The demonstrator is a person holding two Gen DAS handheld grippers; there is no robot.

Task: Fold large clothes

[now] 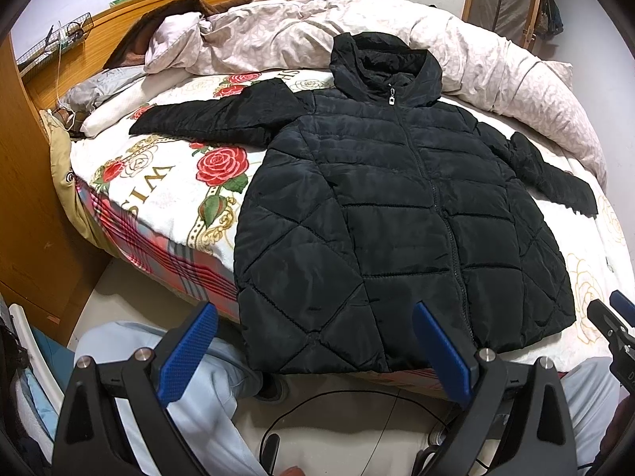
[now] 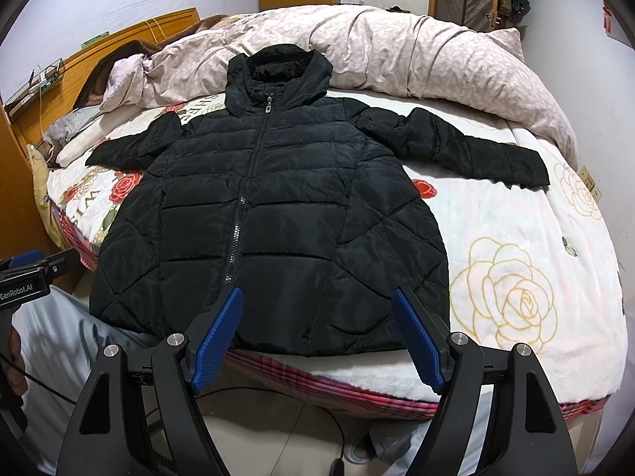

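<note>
Bed [image 2: 535, 238] is carrying the jacket [image 2: 285, 214], lying flat, zipped, sleeves out. Both grippers' (left [image 1: 317, 341], right [image 2: 317, 329]) fingers are hanging apart, empty. Likely puffy, light, slippery; pinching sleeve cuffs looks best.

"genrobot.ai" on left tongs [image 2: 24, 273]; "wis" on blanket [image 1: 166, 182].

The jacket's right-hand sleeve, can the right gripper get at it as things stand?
Probably yes: the right gripper is open and empty, and the sleeve lies flat on the bed with nothing on it.
</note>
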